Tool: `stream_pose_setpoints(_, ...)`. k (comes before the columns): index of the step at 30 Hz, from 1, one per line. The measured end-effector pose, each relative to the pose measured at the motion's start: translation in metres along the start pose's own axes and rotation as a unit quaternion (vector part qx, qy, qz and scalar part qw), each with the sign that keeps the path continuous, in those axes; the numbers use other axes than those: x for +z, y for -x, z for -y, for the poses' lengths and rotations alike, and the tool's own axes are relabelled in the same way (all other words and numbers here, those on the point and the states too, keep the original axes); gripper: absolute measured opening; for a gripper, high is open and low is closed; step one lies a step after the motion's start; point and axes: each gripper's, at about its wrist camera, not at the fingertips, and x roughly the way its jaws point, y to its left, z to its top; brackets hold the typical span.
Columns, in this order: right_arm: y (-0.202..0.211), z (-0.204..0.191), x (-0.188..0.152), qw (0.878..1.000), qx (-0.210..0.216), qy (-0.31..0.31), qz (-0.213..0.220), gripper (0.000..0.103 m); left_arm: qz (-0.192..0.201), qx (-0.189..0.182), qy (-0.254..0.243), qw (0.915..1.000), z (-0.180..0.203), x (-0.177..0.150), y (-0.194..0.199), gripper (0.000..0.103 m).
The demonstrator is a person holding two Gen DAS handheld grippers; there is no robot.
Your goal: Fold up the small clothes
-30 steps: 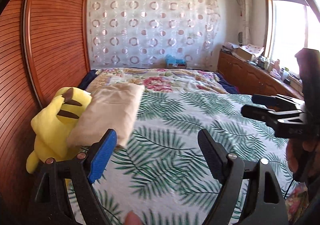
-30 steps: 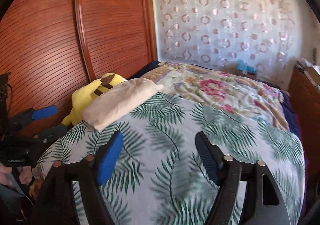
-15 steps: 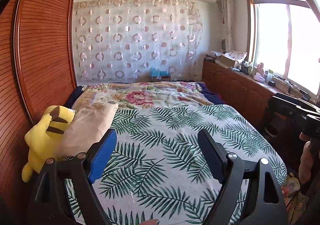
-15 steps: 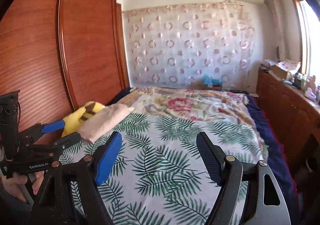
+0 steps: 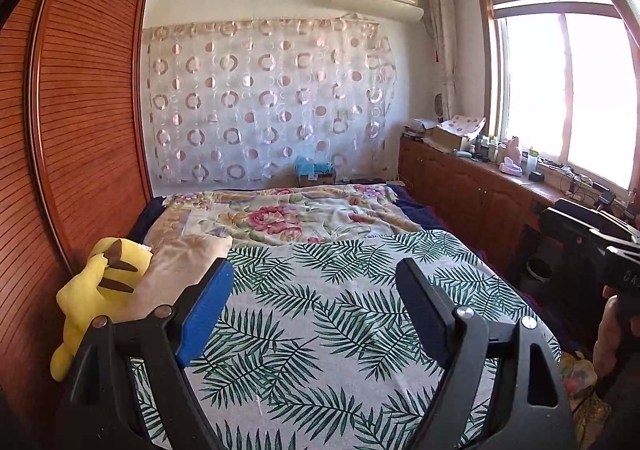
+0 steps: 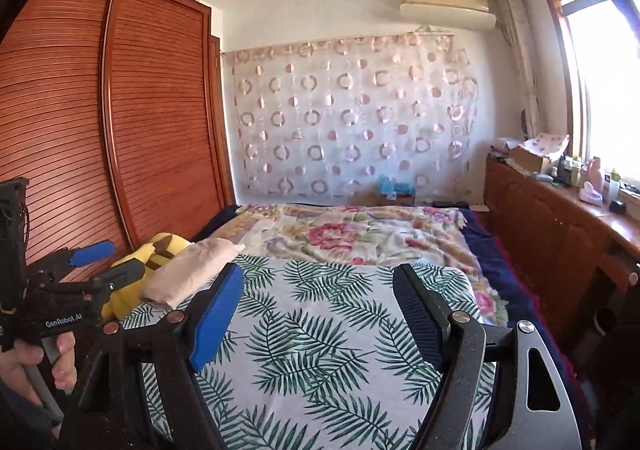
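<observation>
The left gripper [image 5: 316, 290] is held above the near end of the bed [image 5: 320, 330], its jaws spread wide with nothing between them; the right gripper [image 6: 316, 290] is likewise held wide and empty over the same palm-leaf sheet [image 6: 320, 350]. A folded beige cloth [image 5: 180, 270] is seen at the left edge of the bed, leaning against a yellow plush [image 5: 96, 290] (a toy with brown-tipped ears) that is propped beside the wardrobe [image 5: 80, 130]; the cloth is well apart from both grippers. In the right wrist view the left gripper is seen at the lower left, gripped by a hand [image 6: 40, 362]; in the left wrist view the right gripper shows only partly at the right edge. A floral blanket [image 5: 288, 214] is spread over the far half of the bed; a circle-patterned curtain [image 5: 264, 102] is hung behind it.
</observation>
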Motion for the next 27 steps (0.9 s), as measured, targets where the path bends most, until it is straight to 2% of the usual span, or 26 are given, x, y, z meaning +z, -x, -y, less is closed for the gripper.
stream_pose_setpoints(27,0.006,0.011,0.005,1.0,-0.005,0.0,-0.003,0.079,-0.001,0.001,0.005,1.0,0.002,-0.004,-0.001,0.084)
